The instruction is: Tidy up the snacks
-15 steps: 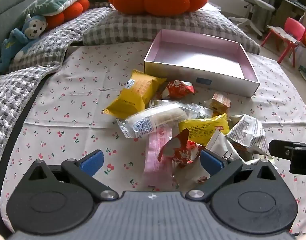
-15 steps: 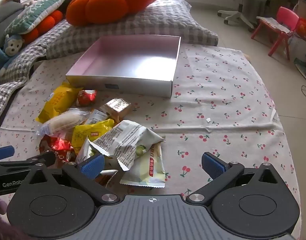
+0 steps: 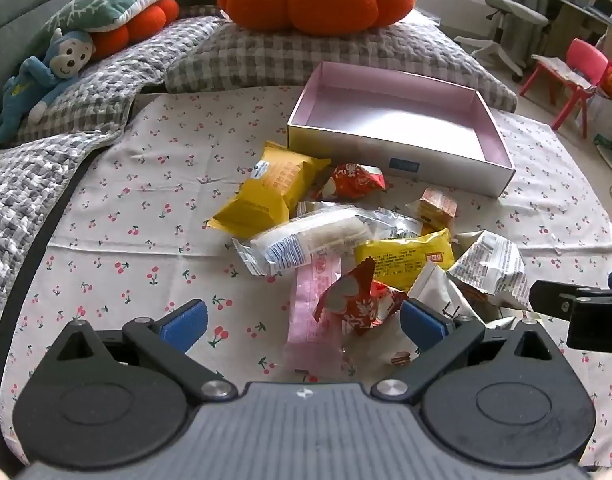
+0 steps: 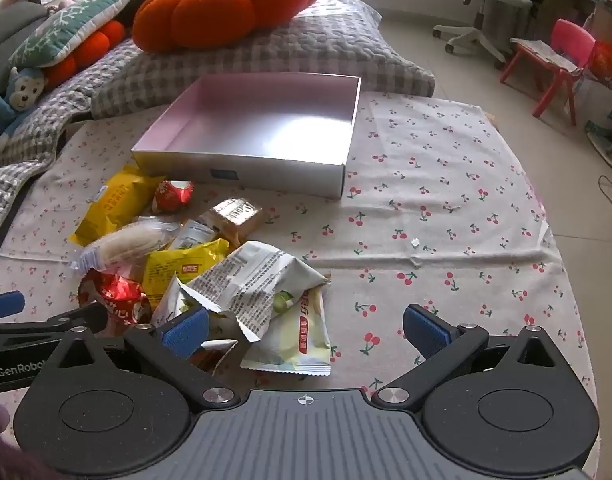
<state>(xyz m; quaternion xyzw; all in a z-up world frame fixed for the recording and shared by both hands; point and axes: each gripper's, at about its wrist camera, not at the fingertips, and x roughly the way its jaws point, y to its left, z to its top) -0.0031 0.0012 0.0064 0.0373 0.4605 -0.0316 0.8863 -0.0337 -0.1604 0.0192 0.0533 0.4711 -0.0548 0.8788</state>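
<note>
Nothing is sorted yet: the box [image 3: 398, 152] sits empty beyond the fingers. The snacks [image 3: 346, 240] lie heaped just ahead of the left gripper [image 3: 301, 320] and the right gripper [image 4: 306, 330], both spread wide and holding nothing.

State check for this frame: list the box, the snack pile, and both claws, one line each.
box: open-topped, empty, upright on the cherry-print cloth.
snack packets: loose heap in front of the box, none inside it.
red wrapper: lying between the left claw's pads, not gripped.
left claw: wide open, holding nothing.
right claw: wide open, over the pale green packet, holding nothing.
</note>
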